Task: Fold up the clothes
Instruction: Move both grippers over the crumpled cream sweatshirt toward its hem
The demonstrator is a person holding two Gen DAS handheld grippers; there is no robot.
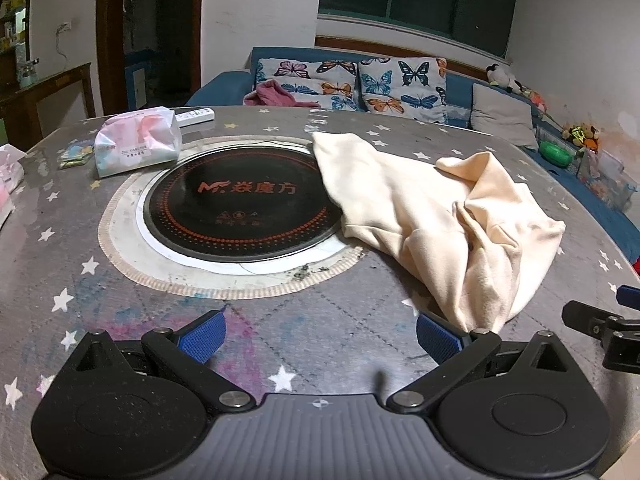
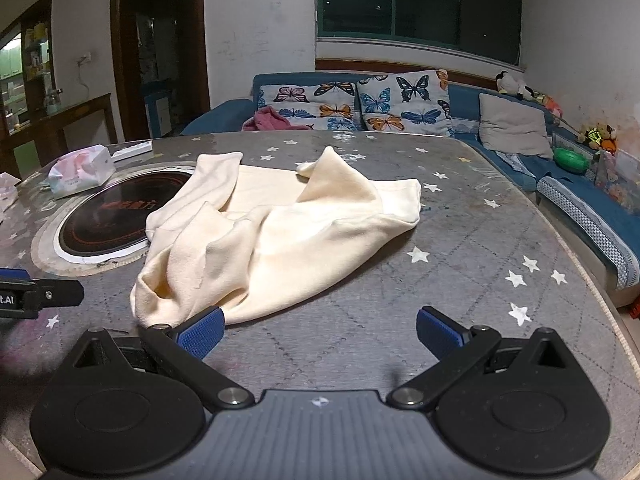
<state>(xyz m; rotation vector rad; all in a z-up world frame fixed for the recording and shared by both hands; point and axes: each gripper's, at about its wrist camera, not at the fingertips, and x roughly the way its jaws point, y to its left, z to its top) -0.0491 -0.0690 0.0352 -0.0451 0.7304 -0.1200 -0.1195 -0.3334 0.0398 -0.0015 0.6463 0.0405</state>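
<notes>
A cream garment (image 1: 436,216) lies crumpled on the star-patterned table (image 1: 120,288), with one end over the rim of the black cooktop (image 1: 236,208). In the right wrist view the same cream garment (image 2: 272,232) spreads across the table's middle, its near folds bunched. My left gripper (image 1: 320,338) is open and empty, and its right pad sits just short of the garment's near corner. My right gripper (image 2: 320,334) is open too, with its left pad at the cloth's near edge. Each gripper shows at the side of the other's view.
A tissue pack (image 1: 138,142) and a white remote (image 1: 196,115) sit at the table's far left. A blue sofa (image 2: 516,160) with butterfly cushions (image 2: 400,100), a pink cloth (image 2: 268,119) and toys runs behind and along the right. The table's rim (image 2: 600,300) curves close on the right.
</notes>
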